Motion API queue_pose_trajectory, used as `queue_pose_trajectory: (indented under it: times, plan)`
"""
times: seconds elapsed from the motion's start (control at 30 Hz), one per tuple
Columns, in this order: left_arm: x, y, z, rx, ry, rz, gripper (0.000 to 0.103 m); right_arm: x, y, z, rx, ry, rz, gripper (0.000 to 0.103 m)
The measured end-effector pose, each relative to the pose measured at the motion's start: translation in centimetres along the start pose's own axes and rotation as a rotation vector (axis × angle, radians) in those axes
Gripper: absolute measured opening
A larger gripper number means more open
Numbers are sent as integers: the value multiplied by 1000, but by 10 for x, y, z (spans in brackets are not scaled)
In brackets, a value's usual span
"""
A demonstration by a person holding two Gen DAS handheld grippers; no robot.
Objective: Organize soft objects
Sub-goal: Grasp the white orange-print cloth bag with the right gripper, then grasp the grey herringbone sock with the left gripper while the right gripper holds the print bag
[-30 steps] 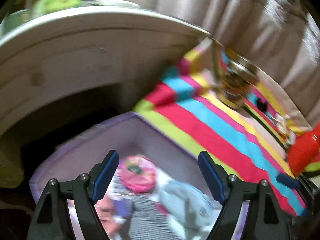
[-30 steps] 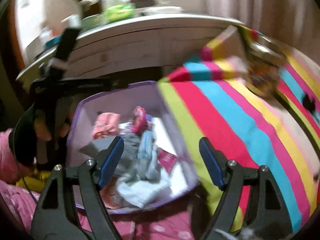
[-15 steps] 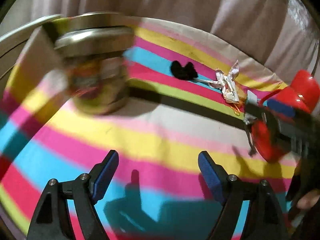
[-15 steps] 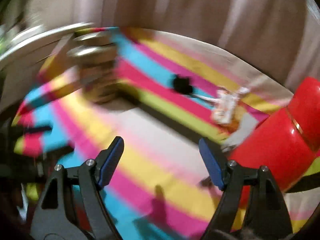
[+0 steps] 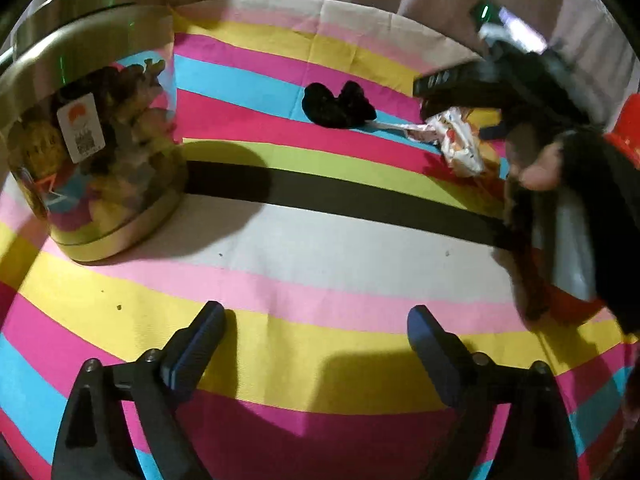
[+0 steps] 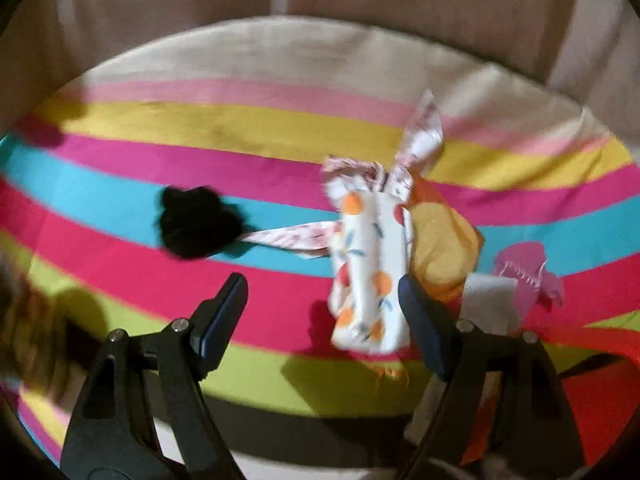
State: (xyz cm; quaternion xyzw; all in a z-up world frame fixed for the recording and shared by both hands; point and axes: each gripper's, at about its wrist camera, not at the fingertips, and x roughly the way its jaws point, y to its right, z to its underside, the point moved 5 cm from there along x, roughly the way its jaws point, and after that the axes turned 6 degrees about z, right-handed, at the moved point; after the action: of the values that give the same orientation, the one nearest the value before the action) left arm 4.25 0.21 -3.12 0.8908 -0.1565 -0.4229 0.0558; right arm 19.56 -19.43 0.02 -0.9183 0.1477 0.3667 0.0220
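Note:
A black fuzzy soft item lies on the striped cloth. Right of it sits a white fruit-print fabric bundle with tied ends, against an orange cloth. My right gripper hovers open over the bundle, which shows between the jaws close to the right finger, untouched. My left gripper stands over bare cloth, its jaws opening, nothing between them. A hand holding the right gripper shows in the left wrist view.
A clear jar with a gold lid stands at the left. A pink hair claw, a white piece and a red object crowd the right. Curtains hang behind the cloth's far edge.
Both views swung from the purple bin of clothes to the striped cloth. The right gripper closed in on the fruit-print bundle. The left jaws spread a little wider.

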Motion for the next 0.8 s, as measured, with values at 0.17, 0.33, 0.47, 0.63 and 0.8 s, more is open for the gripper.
queue_pose_trajectory:
  times: [0.17,0.33,0.47,0.63,0.8]
  plan:
    - [3,1,1,-6,2,4,97,42,10,-2,33,-82,14,79]
    - [1,-1,0,-21,11,26,97,-4,-14,22,-58,17,-188,29]
    - [1,-1,0,-27,15,32,97,-87,-21,82,-253,132,-299,29]
    - [3,2,1,-4,2,6,99,-152,35,165,-333,134,-354,29]
    - [7,5,0,31,5,-4,103,-156,76,222,-372,47,-372,30]
